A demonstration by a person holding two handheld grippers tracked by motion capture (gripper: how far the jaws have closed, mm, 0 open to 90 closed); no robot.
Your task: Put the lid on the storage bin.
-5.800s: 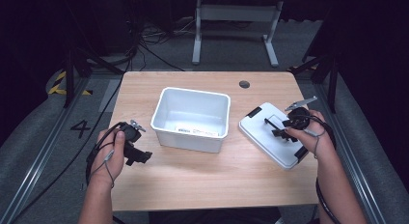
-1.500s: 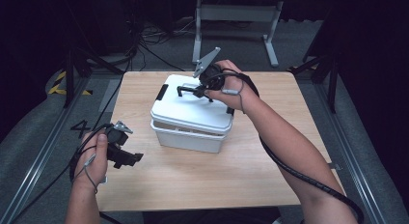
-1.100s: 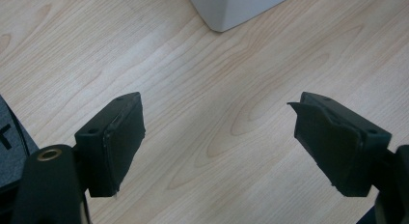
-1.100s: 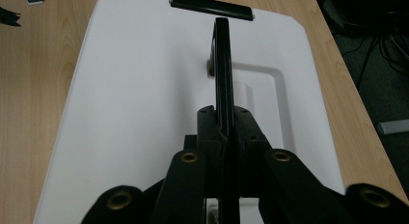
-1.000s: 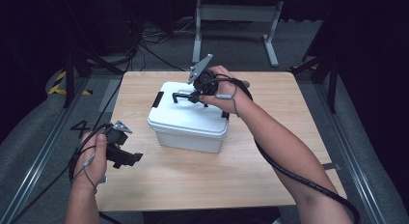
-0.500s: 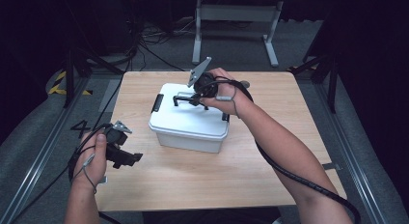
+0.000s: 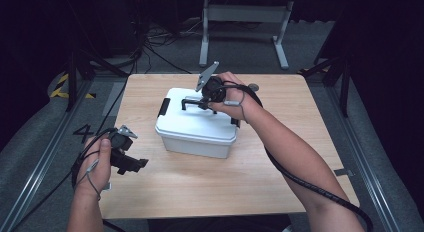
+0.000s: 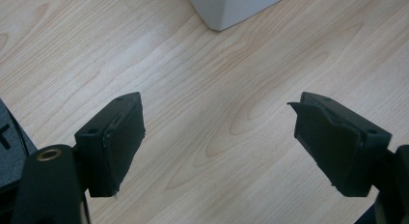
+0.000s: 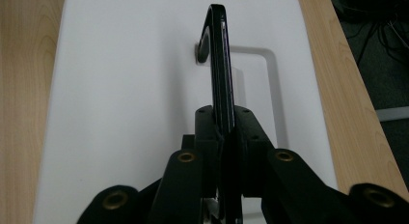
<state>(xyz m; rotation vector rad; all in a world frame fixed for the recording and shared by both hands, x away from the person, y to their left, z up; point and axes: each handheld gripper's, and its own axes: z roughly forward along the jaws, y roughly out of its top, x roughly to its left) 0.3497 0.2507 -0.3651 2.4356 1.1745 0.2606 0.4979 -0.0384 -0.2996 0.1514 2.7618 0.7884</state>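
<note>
A white box (image 7: 192,142) stands mid-table with its white lid (image 7: 200,123) on top. The lid's black handle (image 7: 190,100) stands upright, and my right gripper (image 7: 200,103) is shut on it from the right. In the right gripper view the jaws (image 9: 224,125) pinch the thin handle (image 9: 219,55) above the lid (image 9: 120,89). My left gripper (image 7: 135,164) is held low over the table's front left, apart from the box, and is open. In the left gripper view its jaws (image 8: 219,147) stand wide over bare wood, with a corner of the box (image 8: 231,7) ahead.
A small dark round disc (image 7: 254,86) lies at the table's back edge on the right. Bare wood (image 7: 210,187) stretches in front of the box. Metal rails and cables run along the floor on both sides.
The lid, earlier lying on the table at the right beside the open box, now sits on the box. Over the last second the right gripper has kept its hold; the left hand has stayed put.
</note>
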